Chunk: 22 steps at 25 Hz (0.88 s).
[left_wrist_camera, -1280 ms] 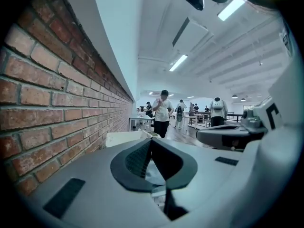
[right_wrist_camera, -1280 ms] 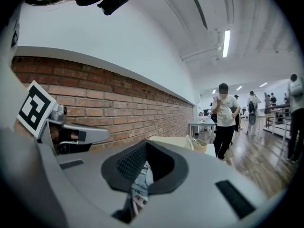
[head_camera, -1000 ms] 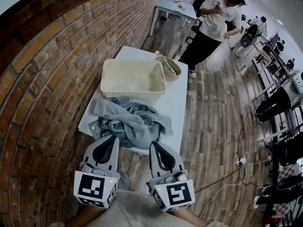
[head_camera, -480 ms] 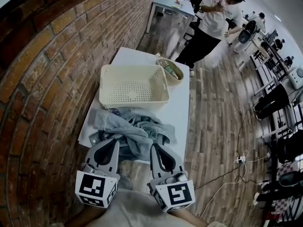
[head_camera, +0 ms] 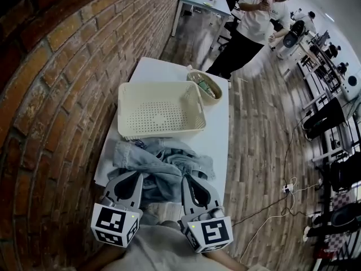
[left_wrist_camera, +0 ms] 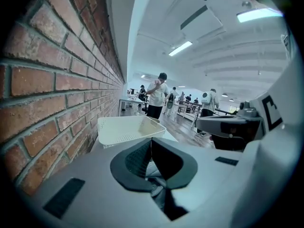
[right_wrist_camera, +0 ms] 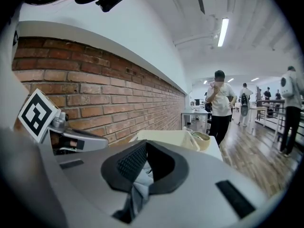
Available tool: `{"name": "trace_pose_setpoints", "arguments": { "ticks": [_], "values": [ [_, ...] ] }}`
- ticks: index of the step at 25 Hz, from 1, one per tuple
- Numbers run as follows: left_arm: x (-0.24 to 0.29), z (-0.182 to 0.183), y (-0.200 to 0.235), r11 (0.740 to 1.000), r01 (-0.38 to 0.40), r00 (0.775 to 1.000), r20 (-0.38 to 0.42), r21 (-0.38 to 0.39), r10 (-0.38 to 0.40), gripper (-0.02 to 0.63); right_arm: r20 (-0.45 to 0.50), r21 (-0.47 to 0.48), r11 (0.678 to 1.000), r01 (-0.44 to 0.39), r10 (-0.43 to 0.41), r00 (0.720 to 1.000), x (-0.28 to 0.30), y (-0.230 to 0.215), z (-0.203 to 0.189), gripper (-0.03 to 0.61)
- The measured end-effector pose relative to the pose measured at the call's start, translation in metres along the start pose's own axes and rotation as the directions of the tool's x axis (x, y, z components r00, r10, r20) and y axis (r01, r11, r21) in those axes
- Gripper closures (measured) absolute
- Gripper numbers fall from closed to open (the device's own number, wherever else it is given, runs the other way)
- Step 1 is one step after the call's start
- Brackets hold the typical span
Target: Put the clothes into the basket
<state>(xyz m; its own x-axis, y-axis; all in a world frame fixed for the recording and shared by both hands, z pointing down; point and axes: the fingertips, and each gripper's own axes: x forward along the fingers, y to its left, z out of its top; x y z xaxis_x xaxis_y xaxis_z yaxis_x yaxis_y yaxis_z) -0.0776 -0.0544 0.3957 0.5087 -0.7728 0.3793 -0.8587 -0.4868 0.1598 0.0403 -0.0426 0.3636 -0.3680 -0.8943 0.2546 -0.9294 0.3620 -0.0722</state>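
Nothing has gone into the basket (head_camera: 163,130) yet: in your head view it sits empty on the white tabletop (head_camera: 219,143), and the whole job is still ahead of you. The clothes (head_camera: 161,161), a crumpled heap of pale blue denim-like fabric, lie on the tabletop at the basket's 6 o'clock, just beside its near wall. Your left tongs (head_camera: 136,175) and right tongs (head_camera: 184,179) are both clenched, tips meeting with nothing pinched between them, and they sit at the heap's 7 and 5 o'clock edges, pointing toward the basket. Blue cloth shows beneath each pair in the gripper views, though whether the tips actually touch the fabric is hard to tell from these angles. A small bowl (head_camera: 204,86) stands at the basket's 2 o'clock. What remains, as I judge it: spread the tongs, take hold of the heap, lift it toward 12 o'clock over the near wall, and let it drop inside.
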Motion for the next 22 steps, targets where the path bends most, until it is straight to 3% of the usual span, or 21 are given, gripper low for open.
{"name": "trace_pose_setpoints", "arguments": {
  "ticks": [7, 14, 19, 22],
  "values": [
    [0.013, -0.015, 0.015, 0.999, 0.019, 0.998, -0.056, -0.044, -0.022, 0.604, -0.07, 0.02, 1.0, 0.019, -0.017, 0.997, 0.015, -0.016, -0.017, 0.572],
    [0.026, -0.031, 0.037, 0.997, 0.004, 0.994, -0.11, -0.075, -0.012, 0.592, -0.136, 0.043, 0.997, -0.063, 0.068, 0.988, 0.03, -0.024, -0.047, 0.556],
    [0.036, -0.052, 0.042, 0.993, 0.014, 0.98, -0.193, -0.115, -0.036, 0.45, -0.207, 0.05, 0.993, -0.103, 0.111, 0.972, 0.04, -0.034, -0.062, 0.416],
    [0.041, -0.066, 0.051, 0.991, -0.005, 0.969, -0.244, -0.135, -0.028, 0.366, -0.262, 0.073, 0.992, -0.105, 0.12, 0.958, 0.048, -0.046, -0.07, 0.274]
  ]
}}
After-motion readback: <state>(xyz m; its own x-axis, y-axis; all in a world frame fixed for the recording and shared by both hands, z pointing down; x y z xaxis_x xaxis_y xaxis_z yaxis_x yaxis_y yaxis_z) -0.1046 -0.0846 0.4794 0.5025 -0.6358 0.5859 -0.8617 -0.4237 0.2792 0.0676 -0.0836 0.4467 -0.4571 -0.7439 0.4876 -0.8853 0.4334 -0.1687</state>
